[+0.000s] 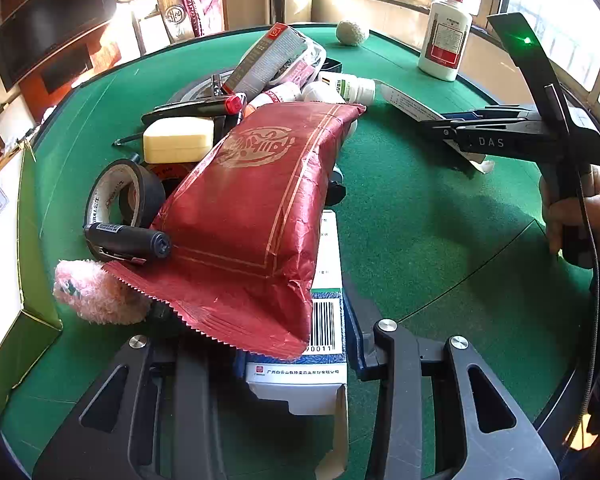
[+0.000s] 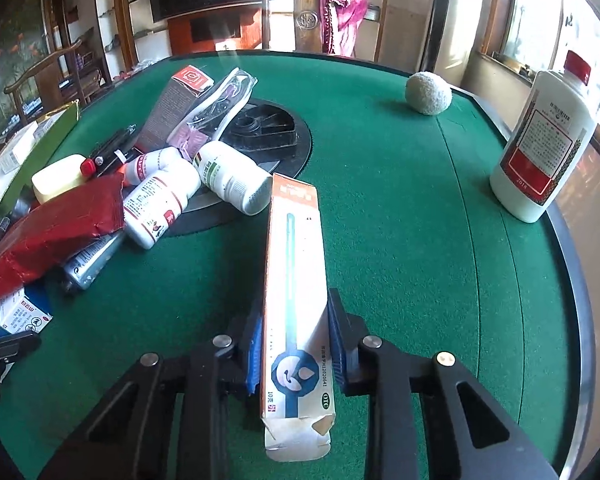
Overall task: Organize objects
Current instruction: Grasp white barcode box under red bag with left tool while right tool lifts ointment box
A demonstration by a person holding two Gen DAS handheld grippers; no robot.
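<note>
- Our right gripper [image 2: 294, 348] is clamped on a long narrow orange and white box [image 2: 294, 280], blue pads pressing both long sides; the box points out over the green table [image 2: 400, 240].
- Our left gripper [image 1: 296, 356] has a white and blue box [image 1: 320, 344] between its jaws, but we cannot tell if the pads press it.
- A red foil bag [image 1: 256, 208] lies over that box, atop the heap.
- In the heap: tape roll [image 1: 120, 196], black marker [image 1: 128, 240], pink fluffy thing [image 1: 96, 292], white pill bottles [image 2: 160, 204].
- A large white bottle [image 2: 540, 148] stands near the table's edge, well apart, beyond a pale ball [image 2: 428, 92].
</note>
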